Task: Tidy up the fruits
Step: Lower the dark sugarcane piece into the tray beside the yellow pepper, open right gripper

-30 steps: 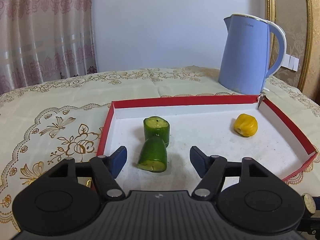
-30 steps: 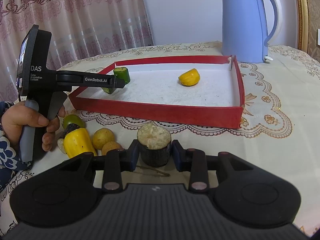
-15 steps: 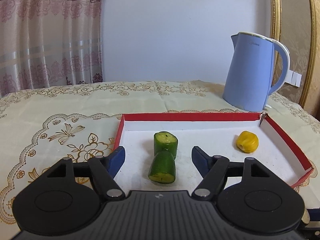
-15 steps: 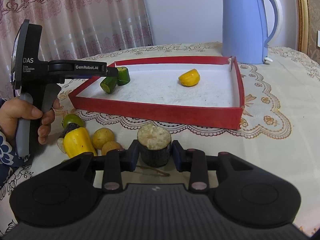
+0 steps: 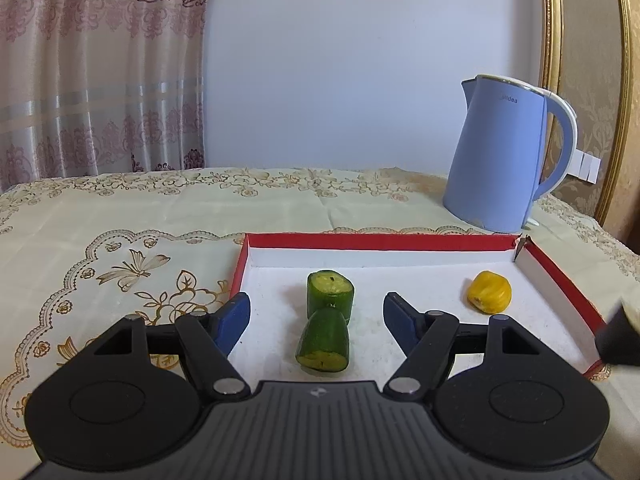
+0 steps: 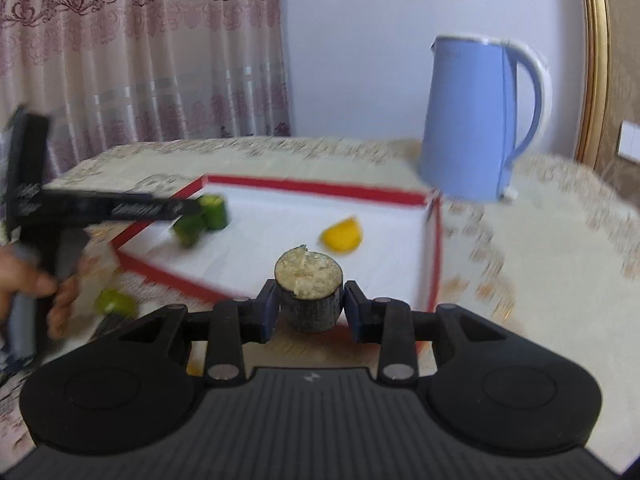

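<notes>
My right gripper (image 6: 309, 307) is shut on a dark cylindrical fruit piece (image 6: 309, 296) with a pale cut top and holds it in the air at the near edge of the red-rimmed white tray (image 6: 320, 190). The piece shows at the far right of the left wrist view (image 5: 622, 336). My left gripper (image 5: 316, 316) is open and empty over the tray's (image 5: 380, 241) left part. Two green cut pieces (image 5: 330, 293) (image 5: 323, 340) lie between its fingers' line of sight. A yellow fruit piece (image 5: 489, 297) lies at the tray's right; it also shows in the right wrist view (image 6: 342, 236).
A blue electric kettle (image 5: 504, 152) stands behind the tray's far right corner. A green fruit (image 6: 116, 304) lies on the embroidered tablecloth (image 5: 120, 240) left of the tray, near the hand holding the left gripper (image 6: 100, 210). Curtains hang behind the table.
My right gripper has lifted the dark piece off the table and moved forward toward the tray; its view is blurred. My left gripper has risen and pulled back slightly, still open.
</notes>
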### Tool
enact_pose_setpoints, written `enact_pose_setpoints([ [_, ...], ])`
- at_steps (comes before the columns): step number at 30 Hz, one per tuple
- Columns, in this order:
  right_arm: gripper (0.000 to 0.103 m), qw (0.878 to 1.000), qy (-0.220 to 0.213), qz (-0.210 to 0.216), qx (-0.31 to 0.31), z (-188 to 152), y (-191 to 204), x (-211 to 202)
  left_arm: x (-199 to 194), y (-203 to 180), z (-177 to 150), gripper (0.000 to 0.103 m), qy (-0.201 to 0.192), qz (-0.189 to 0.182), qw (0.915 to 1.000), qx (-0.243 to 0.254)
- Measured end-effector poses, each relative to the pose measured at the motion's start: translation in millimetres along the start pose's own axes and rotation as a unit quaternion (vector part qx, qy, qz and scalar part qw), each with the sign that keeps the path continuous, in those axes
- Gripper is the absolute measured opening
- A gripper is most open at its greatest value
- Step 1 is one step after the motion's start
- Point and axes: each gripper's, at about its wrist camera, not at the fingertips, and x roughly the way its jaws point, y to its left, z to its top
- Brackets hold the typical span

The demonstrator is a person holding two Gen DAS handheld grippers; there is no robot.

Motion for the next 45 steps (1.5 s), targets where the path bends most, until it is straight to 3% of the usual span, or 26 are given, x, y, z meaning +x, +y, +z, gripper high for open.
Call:
enact_pose_setpoints([
  [7, 0.033, 0.999, 0.025, -0.023, -0.007, 22.8, -17.6, 44.7, -1.5, 1.4, 1.1, 0.073, -0.002, -0.003, 1.0000, -0.003],
  [17, 0.033, 0.997, 0.063, -0.039, -0.009, 24.0, -25.7, 97.8, -1.1, 2.0, 1.4, 0.073, 0.000, -0.005, 1.0000, -0.006],
  [45, 0.034, 0.997, 0.063, -0.035, 0.011, 13.1, -31.9, 103.2, 2.3, 1.4, 0.0, 0.073, 0.006, -0.007, 0.9999, -0.004],
])
